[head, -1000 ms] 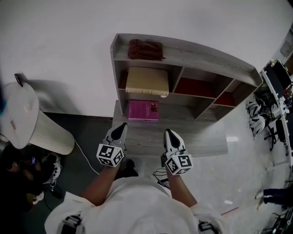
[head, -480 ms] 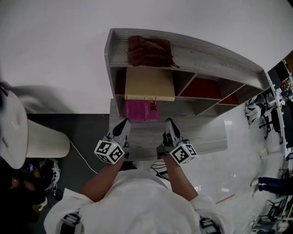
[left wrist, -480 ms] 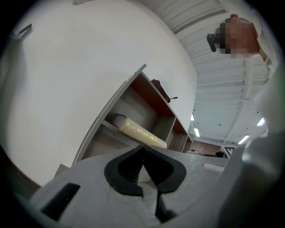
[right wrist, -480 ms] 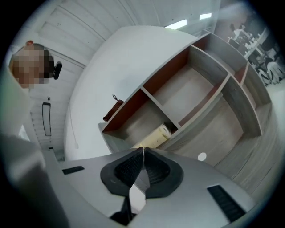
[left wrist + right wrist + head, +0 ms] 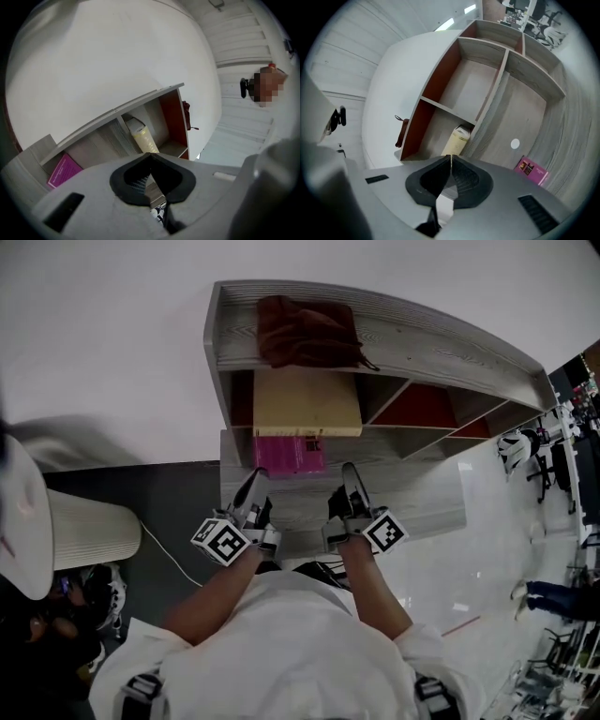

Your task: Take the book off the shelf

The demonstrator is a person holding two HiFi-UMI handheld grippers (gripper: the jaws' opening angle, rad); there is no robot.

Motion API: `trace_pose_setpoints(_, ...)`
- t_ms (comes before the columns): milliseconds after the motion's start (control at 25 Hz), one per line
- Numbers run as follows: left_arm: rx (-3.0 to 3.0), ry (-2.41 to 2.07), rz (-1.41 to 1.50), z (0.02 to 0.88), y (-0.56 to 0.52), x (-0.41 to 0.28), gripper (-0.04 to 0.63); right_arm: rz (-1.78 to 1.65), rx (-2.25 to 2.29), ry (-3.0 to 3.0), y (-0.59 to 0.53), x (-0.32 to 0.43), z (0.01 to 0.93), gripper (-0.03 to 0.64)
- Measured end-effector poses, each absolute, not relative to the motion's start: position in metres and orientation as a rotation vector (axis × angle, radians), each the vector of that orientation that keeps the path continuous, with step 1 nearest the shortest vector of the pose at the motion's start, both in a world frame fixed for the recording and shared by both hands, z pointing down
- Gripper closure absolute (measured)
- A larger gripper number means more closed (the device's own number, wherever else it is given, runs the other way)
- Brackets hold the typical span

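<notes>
Maroon bag [image 5: 307,331] well ahead of left gripper [image 5: 255,480]; ribbed white cylinder [image 5: 89,531] off to its left; office chairs [image 5: 516,451] far right.

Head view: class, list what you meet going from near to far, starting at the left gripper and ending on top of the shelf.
In order: left gripper → pink book → yellow book → brown bag.

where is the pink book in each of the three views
Head view: the pink book lies flat near the centre, on the grey ledge.
Left gripper view: it is at the lower left, partly cut off by the gripper's body.
Right gripper view: it is at the lower right, on the same ledge.
Shared landmark: the cream book in the shelf compartment next to it.
</notes>
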State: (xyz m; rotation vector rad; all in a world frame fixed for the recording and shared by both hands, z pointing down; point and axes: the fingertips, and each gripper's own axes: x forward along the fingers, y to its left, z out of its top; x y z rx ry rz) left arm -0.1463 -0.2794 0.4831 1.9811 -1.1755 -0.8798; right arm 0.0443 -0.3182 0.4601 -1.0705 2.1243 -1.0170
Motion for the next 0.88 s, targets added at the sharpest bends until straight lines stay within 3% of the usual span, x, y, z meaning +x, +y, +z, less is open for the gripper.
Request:
trace_pose_setpoints(360, 1.863, -1.083, -0.967, 0.474, -0.285, -0.146, 0.57, -1.159, -0.945, 2.0, -0.324, 0.039, 0.456, 0.592)
trace_pose_setpoints(480, 1.833, -1.052, -1.021, 0.47, -0.288, -0.145, 0.464, -1.181, -0.906, 1.972, -0.327, 0.043, 0.452, 0.509)
trace_pose_setpoints(880, 1.61, -1.027, -1.123, 0.464, -0.308, -0.138, 0.352, -1.292, -0.869, 1.912, -0.352, 0.059, 0.45, 0.39)
